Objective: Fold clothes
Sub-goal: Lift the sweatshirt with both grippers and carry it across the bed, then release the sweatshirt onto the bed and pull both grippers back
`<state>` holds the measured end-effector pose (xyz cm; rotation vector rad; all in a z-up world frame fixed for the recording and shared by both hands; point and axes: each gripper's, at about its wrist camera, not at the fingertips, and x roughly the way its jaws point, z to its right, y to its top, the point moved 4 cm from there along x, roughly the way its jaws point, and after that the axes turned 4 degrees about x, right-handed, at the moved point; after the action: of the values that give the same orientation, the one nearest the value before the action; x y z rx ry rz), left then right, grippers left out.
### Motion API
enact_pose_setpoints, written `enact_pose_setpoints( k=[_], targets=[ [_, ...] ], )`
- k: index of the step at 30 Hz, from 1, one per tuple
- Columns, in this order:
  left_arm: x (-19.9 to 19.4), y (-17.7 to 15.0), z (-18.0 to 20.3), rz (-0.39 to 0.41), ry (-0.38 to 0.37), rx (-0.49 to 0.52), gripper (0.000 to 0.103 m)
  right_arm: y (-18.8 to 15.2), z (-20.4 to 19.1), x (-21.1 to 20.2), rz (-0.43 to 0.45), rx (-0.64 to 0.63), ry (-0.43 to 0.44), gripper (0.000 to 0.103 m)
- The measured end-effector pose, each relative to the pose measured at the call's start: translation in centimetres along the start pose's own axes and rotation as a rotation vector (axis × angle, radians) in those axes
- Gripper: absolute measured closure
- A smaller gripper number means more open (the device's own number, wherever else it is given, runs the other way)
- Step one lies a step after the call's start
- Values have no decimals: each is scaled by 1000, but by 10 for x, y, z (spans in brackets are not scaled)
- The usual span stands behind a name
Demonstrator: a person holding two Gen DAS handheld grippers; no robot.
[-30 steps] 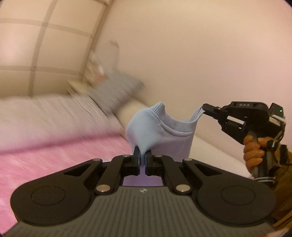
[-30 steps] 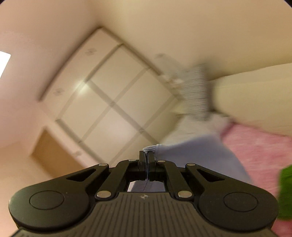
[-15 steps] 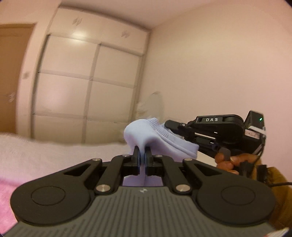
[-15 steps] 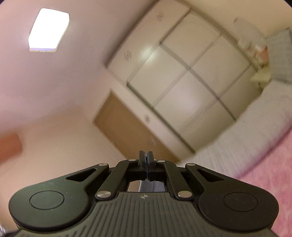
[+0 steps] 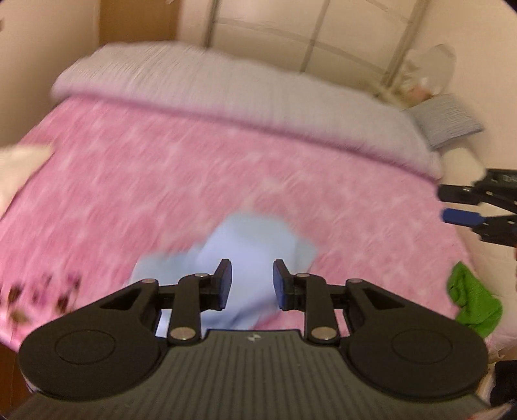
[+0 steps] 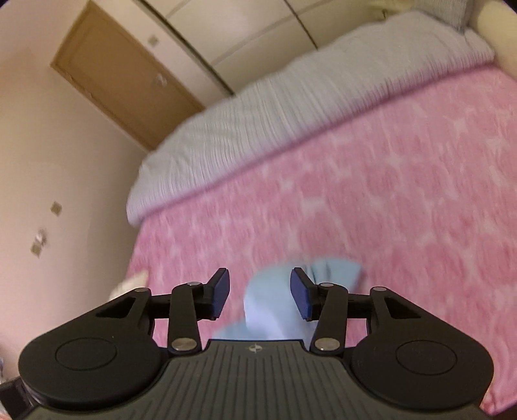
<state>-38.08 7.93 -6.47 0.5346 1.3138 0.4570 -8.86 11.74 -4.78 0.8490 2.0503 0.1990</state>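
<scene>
Garment (image 5: 255, 245): on the blanket (image 5: 161, 181), near its front edge, crumpled; blurred.
Left gripper (image 5: 252, 284): above the garment, jaws apart, just been opening, pads clear of the cloth.
Right gripper (image 6: 260, 295): above the same garment, jaws apart, just been opening, nothing pressed between them; in the left view it sits at the right edge, well apart from the garment.
Quilt (image 5: 226, 84): behind the blanket, along the bed's far side.
Pillow (image 5: 447, 121): right of the quilt, by the wall.
Second cloth (image 5: 473, 302): right of the garment, at the blanket's right edge.
Wardrobe (image 5: 323, 29): behind the bed.
Door (image 6: 129, 74): left of the wardrobe.
</scene>
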Motion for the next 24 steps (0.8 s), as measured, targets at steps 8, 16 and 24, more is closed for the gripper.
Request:
enact_pose_setpoints(
  k=[8,16,24],
  targets=[
    [-36,-79,-1,-70,55,-33,75,-103,4,-16,-157,-150,-84,48],
    [-81,-138,26,-74,78,4,65,-173,15,-64,-188,-271,-139,41],
    [-117,-182,41,-79,132,3,57,-221,26,-99,-206,-317,-166,39]
  ],
)
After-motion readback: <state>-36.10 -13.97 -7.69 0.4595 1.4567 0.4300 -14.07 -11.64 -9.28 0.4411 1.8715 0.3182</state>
